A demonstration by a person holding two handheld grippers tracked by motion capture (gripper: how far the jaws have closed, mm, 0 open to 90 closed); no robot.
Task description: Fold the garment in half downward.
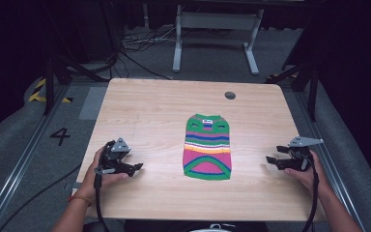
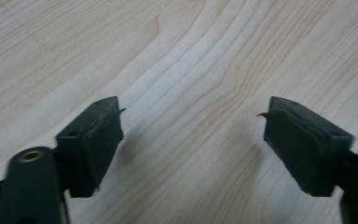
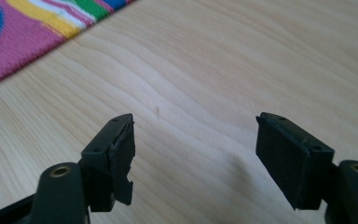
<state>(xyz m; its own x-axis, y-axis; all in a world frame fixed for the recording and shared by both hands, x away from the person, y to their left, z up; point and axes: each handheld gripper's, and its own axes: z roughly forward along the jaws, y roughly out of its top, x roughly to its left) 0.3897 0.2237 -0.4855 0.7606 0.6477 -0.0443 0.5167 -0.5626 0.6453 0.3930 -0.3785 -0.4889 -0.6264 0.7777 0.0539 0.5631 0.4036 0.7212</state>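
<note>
We begin at the left gripper [image 2: 192,140]: its two black jaws stand well apart, with bare pale wood grain between them and nothing in their hold. In the high view that left gripper [image 1: 136,168] sits low over the near left part of the light wooden counter [image 1: 145,116], held in the person's left hand [image 1: 96,176], its jaws pointing toward the middle of the counter.

The right gripper [image 3: 195,154] is likewise released — its jaws are spread wide with only wood between them. A corner of the small knitted sweater striped in green, pink, yellow and blue [image 3: 23,28] shows at the upper left of the right gripper view, apart from the jaws. From above, the right gripper [image 1: 270,160] hovers by the near right edge, carried by the right hand [image 1: 305,173], and it too faces inward.

The sweater [image 1: 207,146] lies flat and spread out between the two grippers, a little right of the counter's centre, its green collar toward the far side and its rounded hem toward the person — well apart from both sets of jaws.

Farther out, a round dark grommet hole [image 1: 230,95] marks the counter's far edge, and beyond it a grey metal frame [image 1: 215,29] stands on the carpeted floor [image 1: 19,140] among loose cables.
</note>
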